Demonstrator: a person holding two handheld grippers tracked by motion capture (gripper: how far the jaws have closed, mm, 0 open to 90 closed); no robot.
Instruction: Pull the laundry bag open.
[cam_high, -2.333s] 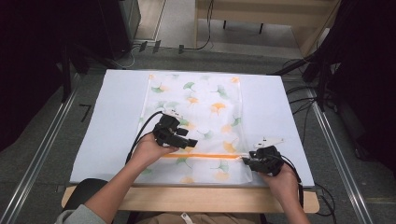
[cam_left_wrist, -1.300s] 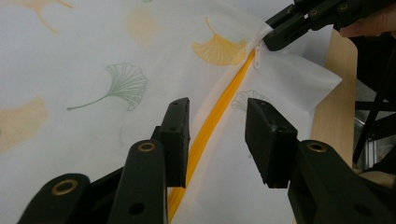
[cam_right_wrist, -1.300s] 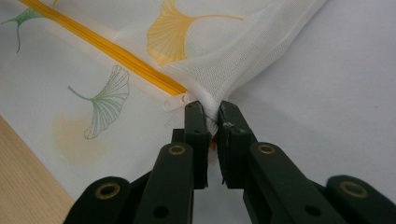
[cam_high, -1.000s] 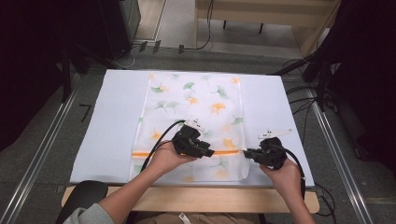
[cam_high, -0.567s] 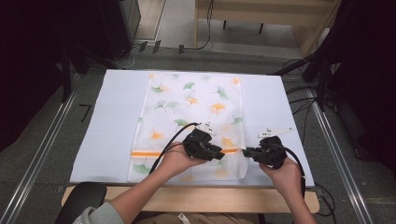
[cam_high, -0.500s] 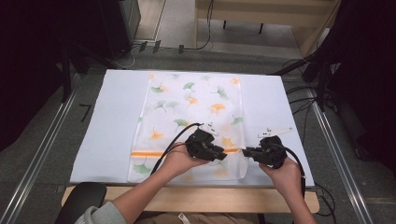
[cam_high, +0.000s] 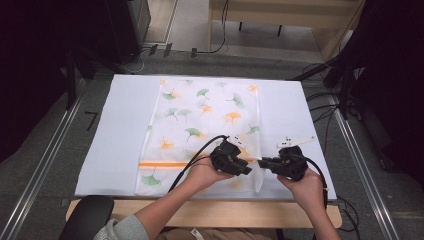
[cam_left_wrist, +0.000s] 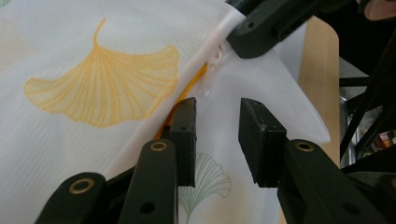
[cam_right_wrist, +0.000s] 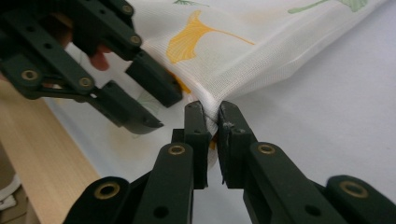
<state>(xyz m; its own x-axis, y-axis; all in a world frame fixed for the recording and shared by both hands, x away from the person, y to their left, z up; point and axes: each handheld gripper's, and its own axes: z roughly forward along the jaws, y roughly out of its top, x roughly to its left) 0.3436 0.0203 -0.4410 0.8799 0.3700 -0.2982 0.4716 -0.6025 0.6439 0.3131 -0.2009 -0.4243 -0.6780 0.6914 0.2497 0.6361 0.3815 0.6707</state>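
A white cloth (cam_high: 200, 115) printed with green and orange ginkgo leaves lies flat on the white mat, an orange stripe (cam_high: 160, 164) crossing it near the front. My right gripper (cam_high: 263, 163) is shut on the cloth's near right edge; in the right gripper view its jaws (cam_right_wrist: 212, 112) pinch a raised fold of the cloth (cam_right_wrist: 243, 51). My left gripper (cam_high: 248, 170) is just left of it, open. In the left gripper view the left gripper (cam_left_wrist: 217, 109) hovers over the cloth (cam_left_wrist: 93, 88) by the seam, nothing between its jaws. The right gripper (cam_left_wrist: 261, 28) shows ahead.
The white mat (cam_high: 115, 130) covers the table, whose wooden front edge (cam_high: 210, 210) runs below the hands. A black chair part (cam_high: 87, 215) sits at bottom left. Cables (cam_high: 325, 100) and metal rails flank the table.
My left gripper has travelled right along the cloth's front part, ending close beside the right gripper. The right gripper has held its place on the cloth's edge.
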